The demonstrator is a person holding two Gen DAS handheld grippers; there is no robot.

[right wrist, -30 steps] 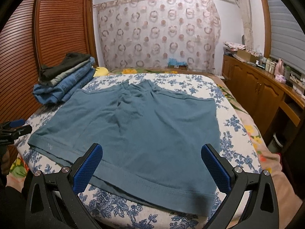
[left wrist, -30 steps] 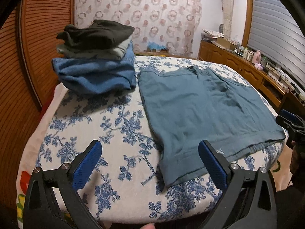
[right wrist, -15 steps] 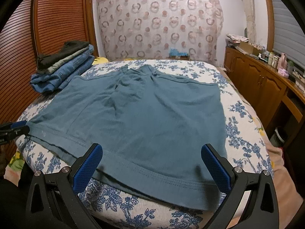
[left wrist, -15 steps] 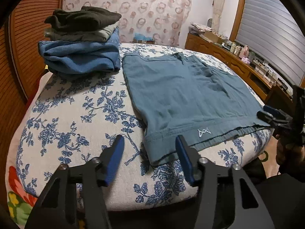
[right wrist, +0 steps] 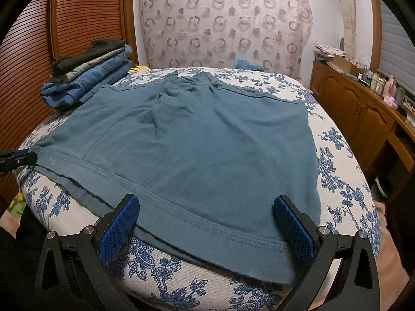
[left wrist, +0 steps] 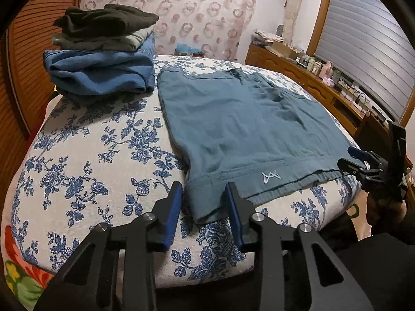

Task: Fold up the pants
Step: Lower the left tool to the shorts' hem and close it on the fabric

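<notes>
The teal shorts (right wrist: 207, 142) are soft matt knitted cloth with stitched hems. The bedcover (left wrist: 98, 155) is a coarse woven cloth, matt, printed with blue flowers. On the stack, the jeans (left wrist: 101, 72) are rough denim. The left tool (left wrist: 203, 191) and the right tool (right wrist: 207, 207) are of matt black plastic with shiny metal pins and blue textured pads. The wardrobe door (right wrist: 85, 15) is ribbed, slightly glossy wood. The curtain (right wrist: 220, 26) is thin patterned fabric.

Teal shorts (right wrist: 202, 140), flat on bed (hem nearest)
</notes>
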